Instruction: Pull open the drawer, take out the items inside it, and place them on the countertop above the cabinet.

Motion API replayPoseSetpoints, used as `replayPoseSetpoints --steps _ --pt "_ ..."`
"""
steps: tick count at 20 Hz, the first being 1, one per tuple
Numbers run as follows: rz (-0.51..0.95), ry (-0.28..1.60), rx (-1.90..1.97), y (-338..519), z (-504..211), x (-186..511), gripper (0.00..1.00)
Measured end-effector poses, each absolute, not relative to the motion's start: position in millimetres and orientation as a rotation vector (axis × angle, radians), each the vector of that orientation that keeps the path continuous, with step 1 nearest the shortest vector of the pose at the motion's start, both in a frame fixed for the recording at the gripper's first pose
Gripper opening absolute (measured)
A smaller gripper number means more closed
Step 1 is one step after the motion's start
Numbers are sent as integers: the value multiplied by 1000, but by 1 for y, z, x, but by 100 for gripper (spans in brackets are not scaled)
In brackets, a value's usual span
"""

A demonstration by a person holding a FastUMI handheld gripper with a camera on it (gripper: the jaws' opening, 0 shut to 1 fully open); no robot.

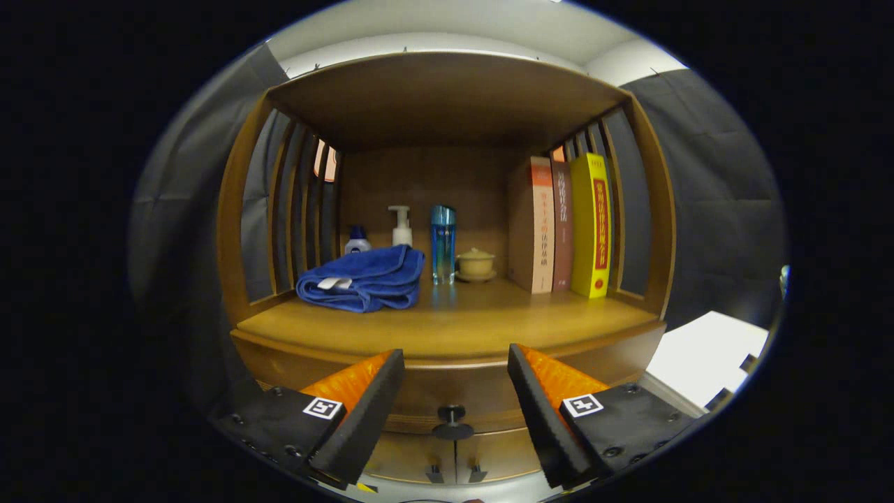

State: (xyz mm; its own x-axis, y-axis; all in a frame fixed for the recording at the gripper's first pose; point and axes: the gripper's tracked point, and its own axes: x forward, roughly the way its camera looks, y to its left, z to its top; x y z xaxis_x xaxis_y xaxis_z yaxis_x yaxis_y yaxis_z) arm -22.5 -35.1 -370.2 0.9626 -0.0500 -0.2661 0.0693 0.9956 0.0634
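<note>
Gripper (455, 388) jaws wide open, empty. Drawer (447, 402) shut, long axis across, front facing gripper; knob (452, 421) between jaws. Blue towel (363, 279) on bench above drawer.

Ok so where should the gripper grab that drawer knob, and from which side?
Take the drawer knob by its round black head, coming straight at the drawer front. It juts out toward the open gripper, whose fingers sit on either side of it, so closing them would probably pinch the head for a straight pull.
</note>
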Motion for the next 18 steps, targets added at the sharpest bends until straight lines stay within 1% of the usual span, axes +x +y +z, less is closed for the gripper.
replayPoseSetpoints --steps 3,5,7,8,9,10,11,14,15,18 --pt "-61 317 80 -31 -400 -23 99" --pt "-55 346 85 -29 -418 -21 96" --pt "-57 364 98 -28 -428 -20 90" --pt "-59 373 101 -28 -433 -20 84" --pt "-55 380 104 -26 -437 -21 81" --pt "-58 390 99 -25 -443 -22 76" --pt "-62 400 92 -26 -447 -23 75" --pt "-92 408 80 -32 -451 -29 58" --pt "-94 420 90 -32 -456 -29 55" --pt "-76 450 52 -30 -462 -33 54"
